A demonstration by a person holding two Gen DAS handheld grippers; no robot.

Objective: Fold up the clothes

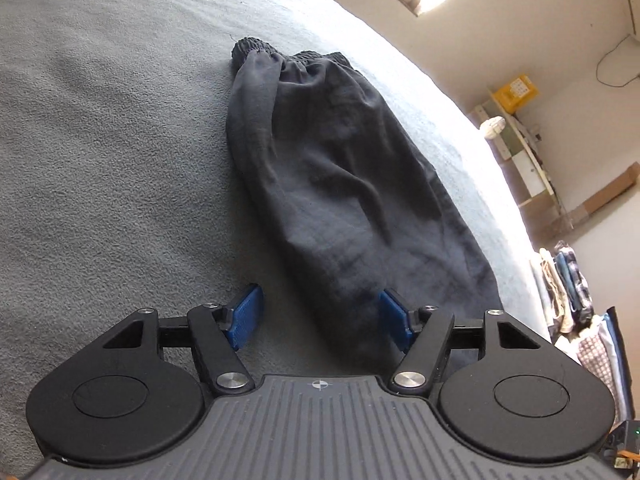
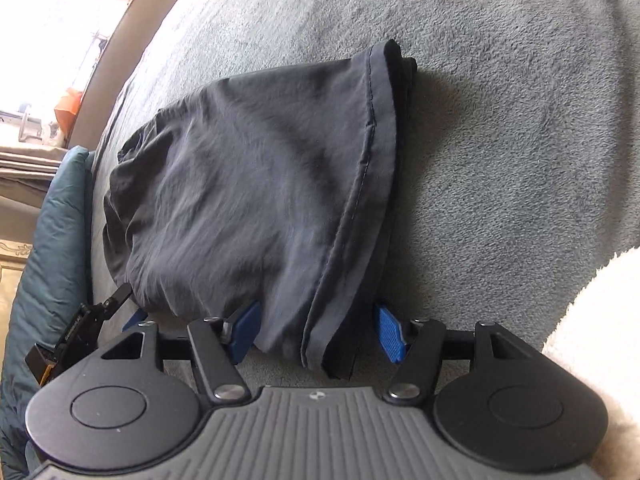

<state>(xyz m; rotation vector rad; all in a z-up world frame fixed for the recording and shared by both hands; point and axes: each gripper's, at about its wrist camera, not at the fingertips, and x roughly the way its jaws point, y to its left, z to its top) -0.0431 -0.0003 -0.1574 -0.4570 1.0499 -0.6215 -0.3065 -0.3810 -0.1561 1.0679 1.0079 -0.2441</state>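
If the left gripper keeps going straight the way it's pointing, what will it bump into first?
Most likely the dark pants lying on the grey blanket. The left gripper is open and angled down, with the near end of the pants already reaching between its blue pads. How close it is cannot be told.

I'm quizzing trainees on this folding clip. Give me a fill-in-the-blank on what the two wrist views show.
1. The dark garment lies on a ____ fleece blanket.
2. The pads of the left hand-held gripper are ____ in colour.
3. The jaws of the right hand-held gripper stand ____.
4. The garment's far end in the left view has an ____ waistband.

Missing: grey; blue; open; elastic
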